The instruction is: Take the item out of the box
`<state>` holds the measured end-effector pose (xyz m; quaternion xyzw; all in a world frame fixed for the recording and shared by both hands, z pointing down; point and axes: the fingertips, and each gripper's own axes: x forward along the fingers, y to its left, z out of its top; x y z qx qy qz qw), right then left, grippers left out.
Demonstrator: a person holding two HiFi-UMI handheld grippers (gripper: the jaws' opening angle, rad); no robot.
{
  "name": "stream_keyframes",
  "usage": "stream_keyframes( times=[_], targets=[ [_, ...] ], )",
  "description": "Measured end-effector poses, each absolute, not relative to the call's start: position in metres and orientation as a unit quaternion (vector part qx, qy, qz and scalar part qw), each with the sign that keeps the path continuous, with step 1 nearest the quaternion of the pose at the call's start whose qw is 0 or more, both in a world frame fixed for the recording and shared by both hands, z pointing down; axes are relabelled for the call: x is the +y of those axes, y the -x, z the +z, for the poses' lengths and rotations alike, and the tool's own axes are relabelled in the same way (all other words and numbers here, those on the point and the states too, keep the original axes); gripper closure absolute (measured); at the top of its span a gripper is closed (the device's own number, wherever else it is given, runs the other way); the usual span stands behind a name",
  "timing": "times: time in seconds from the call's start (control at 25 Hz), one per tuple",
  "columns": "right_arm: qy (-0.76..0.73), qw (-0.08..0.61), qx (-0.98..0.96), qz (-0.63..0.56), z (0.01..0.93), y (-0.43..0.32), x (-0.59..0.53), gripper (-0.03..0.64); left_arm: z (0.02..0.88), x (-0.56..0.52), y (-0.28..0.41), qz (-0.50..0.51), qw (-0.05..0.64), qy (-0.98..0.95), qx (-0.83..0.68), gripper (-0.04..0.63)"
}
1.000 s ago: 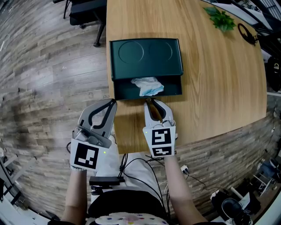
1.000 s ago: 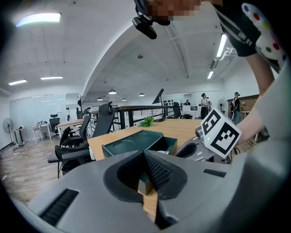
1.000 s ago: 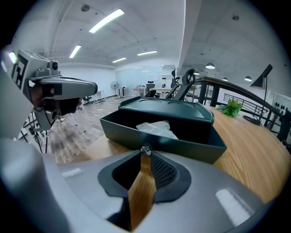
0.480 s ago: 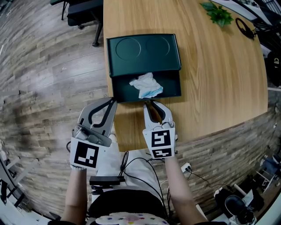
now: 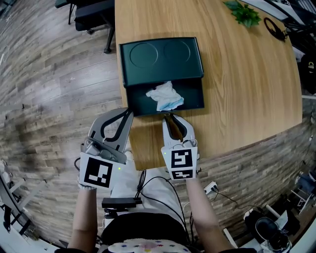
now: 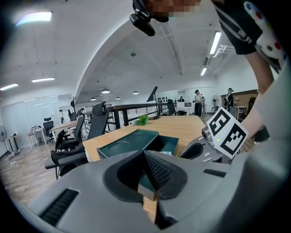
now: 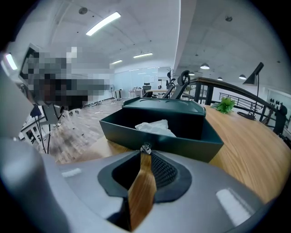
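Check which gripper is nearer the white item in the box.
Right. The right gripper, jaws opening, empty, sits at the box's near wall facing the white item; left gripper is off its near-left corner.

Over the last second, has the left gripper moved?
No. The left gripper stays with its shut tips by the near left corner of the green box.

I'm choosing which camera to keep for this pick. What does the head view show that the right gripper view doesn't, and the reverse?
Only the head view: the two round recesses in the lid seen from above, the person's forearms and the black cables at their lap.
Only the right gripper view: ceiling lights, a black railing and a desk lamp.
Both: the dark green box, the crumpled white item inside it, the green plant and the wooden table.
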<state>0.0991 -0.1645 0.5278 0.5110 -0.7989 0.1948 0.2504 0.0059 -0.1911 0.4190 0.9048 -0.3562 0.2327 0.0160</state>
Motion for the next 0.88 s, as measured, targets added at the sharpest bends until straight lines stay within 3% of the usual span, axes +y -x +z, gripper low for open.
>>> stream_keyframes(
  times=[0.12, 0.28, 0.72, 0.88],
  targets=[
    [-0.520, 0.237, -0.795, 0.203, 0.525, -0.103, -0.158, 0.539, 0.420, -0.192, -0.009, 0.245, 0.009, -0.906, -0.345, 0.591],
    [-0.535, 0.218, -0.790, 0.203, 0.513, -0.113, -0.149, 0.607, 0.417, -0.198, -0.013, 0.248, 0.010, -0.905, -0.347, 0.591],
    [-0.552, 0.172, -0.792, 0.198, 0.469, -0.139, -0.140, 0.607, 0.438, -0.207, -0.060, 0.313, -0.009, -0.918, -0.244, 0.471],
    [-0.545, 0.167, -0.800, 0.185, 0.451, -0.143, -0.140, 0.607, 0.449, -0.214, -0.078, 0.339, -0.024, -0.916, -0.212, 0.465]
  ],
)
